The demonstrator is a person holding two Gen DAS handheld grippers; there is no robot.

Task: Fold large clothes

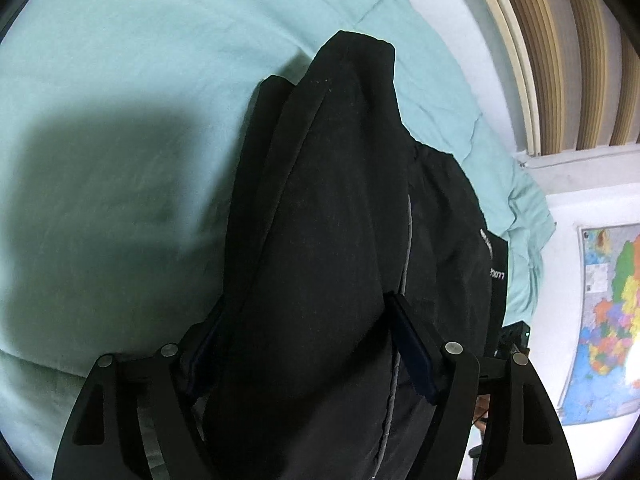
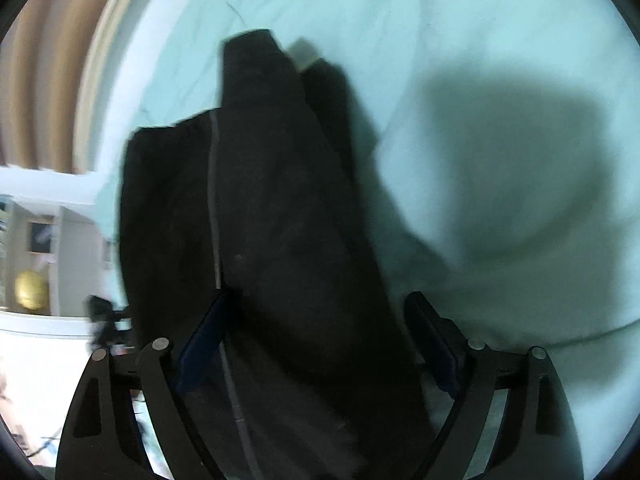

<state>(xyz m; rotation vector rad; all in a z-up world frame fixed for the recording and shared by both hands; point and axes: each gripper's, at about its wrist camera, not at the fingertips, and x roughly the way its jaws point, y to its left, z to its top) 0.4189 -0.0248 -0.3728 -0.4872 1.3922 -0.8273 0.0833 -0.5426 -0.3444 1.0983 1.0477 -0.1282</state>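
A large black garment (image 1: 332, 216) with a thin grey seam line and small white lettering hangs above a light teal bed sheet (image 1: 120, 80). My left gripper (image 1: 304, 312) is shut on a thick bunch of it, the cloth filling the gap between the fingers. In the right wrist view the same black garment (image 2: 272, 200) hangs between the fingers of my right gripper (image 2: 320, 308), which pinches it; a pale tag shows at its far end. The teal sheet (image 2: 460, 20) lies below.
A wooden slatted headboard (image 1: 560, 40) stands beyond the bed. A coloured map (image 1: 608, 312) hangs on a white wall at right. In the right wrist view a room with shelves and a yellow round object (image 2: 30, 290) shows at left.
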